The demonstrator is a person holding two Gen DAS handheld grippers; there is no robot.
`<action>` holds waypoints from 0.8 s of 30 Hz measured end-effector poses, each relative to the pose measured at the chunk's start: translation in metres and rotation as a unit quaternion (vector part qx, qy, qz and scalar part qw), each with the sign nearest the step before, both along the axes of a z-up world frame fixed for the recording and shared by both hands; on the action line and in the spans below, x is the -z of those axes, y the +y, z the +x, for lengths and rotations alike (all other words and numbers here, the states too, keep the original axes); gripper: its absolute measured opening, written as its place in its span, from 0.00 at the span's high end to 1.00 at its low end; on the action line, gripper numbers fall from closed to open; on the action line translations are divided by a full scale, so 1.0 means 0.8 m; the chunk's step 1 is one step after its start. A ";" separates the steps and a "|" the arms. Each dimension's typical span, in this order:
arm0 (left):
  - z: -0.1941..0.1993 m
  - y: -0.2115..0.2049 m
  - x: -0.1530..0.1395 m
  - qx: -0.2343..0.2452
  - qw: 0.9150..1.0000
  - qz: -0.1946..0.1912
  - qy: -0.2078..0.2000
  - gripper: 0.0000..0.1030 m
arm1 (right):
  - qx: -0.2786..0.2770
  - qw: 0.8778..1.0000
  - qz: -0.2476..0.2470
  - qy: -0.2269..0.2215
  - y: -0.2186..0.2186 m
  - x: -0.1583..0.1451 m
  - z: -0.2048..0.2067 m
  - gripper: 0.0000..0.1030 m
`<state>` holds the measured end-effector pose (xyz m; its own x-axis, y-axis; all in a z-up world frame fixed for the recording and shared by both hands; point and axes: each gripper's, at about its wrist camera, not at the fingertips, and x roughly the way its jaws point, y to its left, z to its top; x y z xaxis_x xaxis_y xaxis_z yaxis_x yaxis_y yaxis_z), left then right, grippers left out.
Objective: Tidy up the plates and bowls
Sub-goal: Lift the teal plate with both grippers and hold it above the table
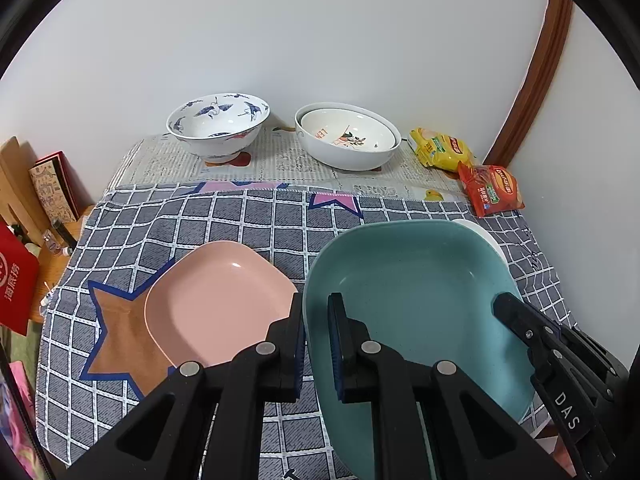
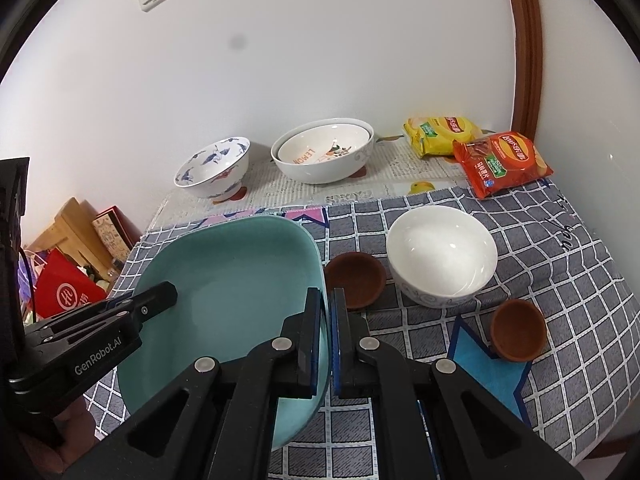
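Observation:
A large teal plate is held between both grippers above the checked cloth; it also shows in the right wrist view. My left gripper is shut on its left rim. My right gripper is shut on its right rim and shows in the left wrist view. A pink plate lies on the cloth to the left. A plain white bowl and two small brown bowls sit to the right.
At the back on newspaper stand a blue-patterned bowl and two nested white bowls. Yellow and red snack packs lie at the back right. Boxes and a red bag stand left of the table.

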<state>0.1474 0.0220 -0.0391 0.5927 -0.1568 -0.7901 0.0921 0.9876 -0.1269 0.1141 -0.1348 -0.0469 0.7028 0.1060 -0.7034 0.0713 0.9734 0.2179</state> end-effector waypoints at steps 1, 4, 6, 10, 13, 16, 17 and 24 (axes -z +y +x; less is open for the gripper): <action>-0.001 0.001 0.000 0.000 1.000 0.000 0.000 0.90 | 0.000 1.000 0.000 0.000 0.001 -0.001 -0.001 0.95; -0.003 0.005 -0.001 -0.002 1.000 -0.002 0.000 0.90 | -0.001 1.000 -0.001 -0.001 0.005 -0.002 -0.003 0.95; -0.004 0.008 -0.001 -0.003 1.000 -0.004 0.000 0.90 | -0.002 1.000 -0.001 -0.002 0.006 -0.003 -0.003 0.95; -0.005 0.011 -0.002 -0.004 1.000 -0.005 -0.001 0.90 | -0.002 1.000 -0.001 -0.003 0.010 -0.004 -0.004 0.95; -0.004 0.013 -0.003 -0.005 1.000 -0.006 -0.002 0.90 | -0.002 1.000 -0.001 -0.004 0.013 -0.004 -0.004 0.95; -0.004 0.017 -0.002 -0.006 1.000 -0.008 -0.001 0.90 | -0.004 1.000 -0.002 -0.004 0.016 -0.005 -0.004 0.96; -0.004 0.018 -0.002 -0.007 1.000 -0.009 -0.001 0.90 | -0.004 1.000 -0.002 -0.004 0.017 -0.005 -0.004 0.96; -0.004 0.026 0.001 -0.012 1.000 -0.011 0.000 0.90 | -0.009 1.000 -0.004 -0.003 0.025 -0.005 -0.001 0.96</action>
